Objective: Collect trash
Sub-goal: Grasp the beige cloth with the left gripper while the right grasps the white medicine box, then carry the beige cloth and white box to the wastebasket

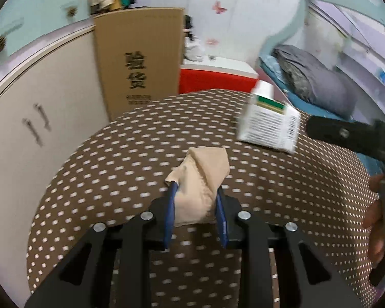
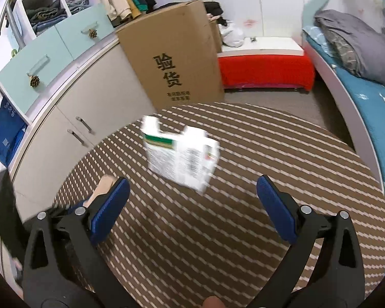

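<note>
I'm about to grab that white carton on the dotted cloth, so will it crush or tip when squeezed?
The white carton looks like thin card with its top flaps open, so it probably dents under a hard squeeze. It seems light, likely empty. Lying flat on the dotted cloth, it should slide rather than tip or roll.

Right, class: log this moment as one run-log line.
left gripper: shut on tissue | right gripper: open, empty | box: on table, ahead of right gripper

Crumpled beige tissue [image 1: 197, 179], white carton [image 1: 269, 123] upright
</note>
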